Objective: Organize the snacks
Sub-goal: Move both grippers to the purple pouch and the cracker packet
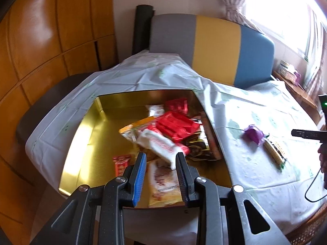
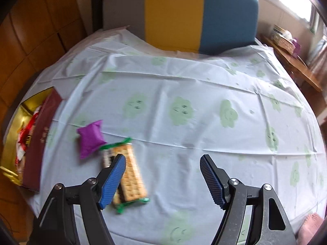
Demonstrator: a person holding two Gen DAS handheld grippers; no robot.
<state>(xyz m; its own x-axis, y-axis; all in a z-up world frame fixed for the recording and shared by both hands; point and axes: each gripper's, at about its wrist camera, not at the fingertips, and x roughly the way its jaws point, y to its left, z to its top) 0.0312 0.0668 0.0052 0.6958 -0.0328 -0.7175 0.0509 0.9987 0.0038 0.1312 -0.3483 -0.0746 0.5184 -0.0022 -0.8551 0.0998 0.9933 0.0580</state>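
Observation:
A gold tin box (image 1: 87,134) sits on the table's left side and holds several snack packs: red packs (image 1: 175,124), a white and red pack (image 1: 161,145), a brown pack (image 1: 198,147). My left gripper (image 1: 161,157) hovers over the box, open, with the white pack just beyond its fingertips; I cannot tell whether it touches them. A purple packet (image 2: 91,138) and a cracker pack with green ends (image 2: 130,173) lie on the tablecloth. My right gripper (image 2: 162,161) is open and empty above the cloth, its left finger over the cracker pack.
The round table has a white cloth with green clouds (image 2: 184,94). The box's dark red side (image 2: 38,143) faces the right gripper. A grey, yellow and blue chair back (image 2: 175,14) stands behind the table. A wooden side shelf (image 2: 292,61) is at the right.

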